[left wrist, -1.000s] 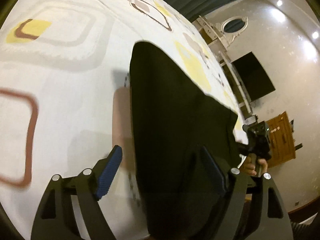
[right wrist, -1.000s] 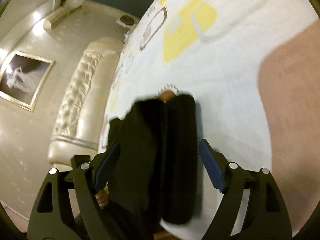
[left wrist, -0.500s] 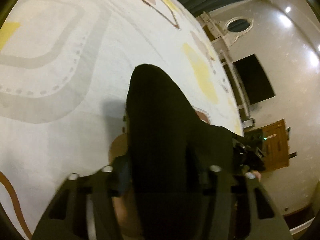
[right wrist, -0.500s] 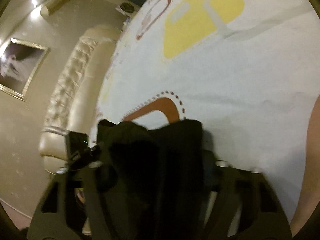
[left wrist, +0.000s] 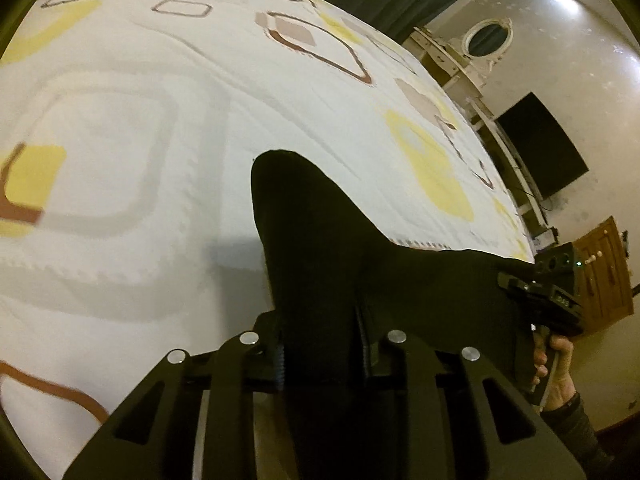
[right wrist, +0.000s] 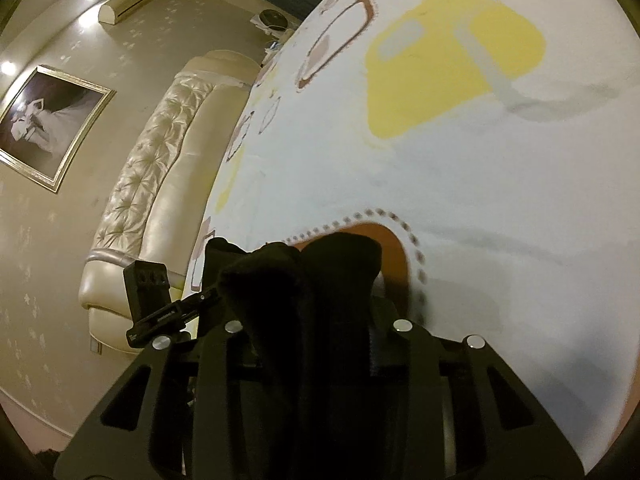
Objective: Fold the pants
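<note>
The left claw (left wrist: 320, 356) is matte black plastic, built of flat angular arms with triangular cut-outs, each arm pinned by round silver screw heads. Its fingers carry ribbed pads (left wrist: 280, 364) along their inner faces. The right claw (right wrist: 312, 344) has the same black frame and four silver screws. Seen from the left camera, it has a boxy black camera block with a small green light and white lettering, above a grip. The hand (left wrist: 554, 376) there wears a dark sleeve (left wrist: 576, 420).
</note>
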{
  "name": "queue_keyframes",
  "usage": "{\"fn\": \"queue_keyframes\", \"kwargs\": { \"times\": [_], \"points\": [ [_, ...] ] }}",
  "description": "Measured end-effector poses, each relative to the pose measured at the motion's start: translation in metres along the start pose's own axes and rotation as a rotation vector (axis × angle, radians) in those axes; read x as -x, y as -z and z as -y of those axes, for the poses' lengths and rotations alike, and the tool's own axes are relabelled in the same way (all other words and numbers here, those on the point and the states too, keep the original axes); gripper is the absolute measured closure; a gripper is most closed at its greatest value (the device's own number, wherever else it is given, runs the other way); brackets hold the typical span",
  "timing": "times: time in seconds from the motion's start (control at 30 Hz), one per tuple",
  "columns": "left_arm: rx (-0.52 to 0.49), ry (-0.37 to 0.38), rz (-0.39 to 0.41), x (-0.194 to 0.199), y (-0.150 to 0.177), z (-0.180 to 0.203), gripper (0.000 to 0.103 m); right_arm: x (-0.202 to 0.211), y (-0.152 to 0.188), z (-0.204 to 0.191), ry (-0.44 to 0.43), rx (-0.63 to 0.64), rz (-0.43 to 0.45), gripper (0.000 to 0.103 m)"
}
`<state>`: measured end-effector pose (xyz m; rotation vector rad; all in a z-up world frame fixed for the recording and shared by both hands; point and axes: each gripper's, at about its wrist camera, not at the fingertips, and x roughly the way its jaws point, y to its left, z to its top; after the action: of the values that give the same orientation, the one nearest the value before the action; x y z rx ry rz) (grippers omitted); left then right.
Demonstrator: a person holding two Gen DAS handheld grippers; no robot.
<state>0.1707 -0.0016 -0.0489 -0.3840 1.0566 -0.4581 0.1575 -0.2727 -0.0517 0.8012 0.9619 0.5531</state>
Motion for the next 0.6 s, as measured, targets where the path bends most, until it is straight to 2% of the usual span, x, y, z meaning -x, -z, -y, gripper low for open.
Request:
{"fn": "queue_keyframes", "kwargs": {
  "times": [0.33,0.5,0.6],
  "points": [
    [-0.024,-0.130,0.037,0.004,-0.045,-0.030,0.077,-0.048,-0.040,-0.019,-0.021,0.009,0.009,0.071],
    [-0.004,-0.131,0.000,-0.012,-0.049,-0.046,0.076,-0.066,-0.046,0.001,0.008,-0.049,-0.008,0.071],
    [-0.003,-0.126,0.001,-0.011,-0.047,-0.048,0.076,-0.069,-0.044,0.016,-0.009,-0.093,-0.012,0.071]
  ]
}}
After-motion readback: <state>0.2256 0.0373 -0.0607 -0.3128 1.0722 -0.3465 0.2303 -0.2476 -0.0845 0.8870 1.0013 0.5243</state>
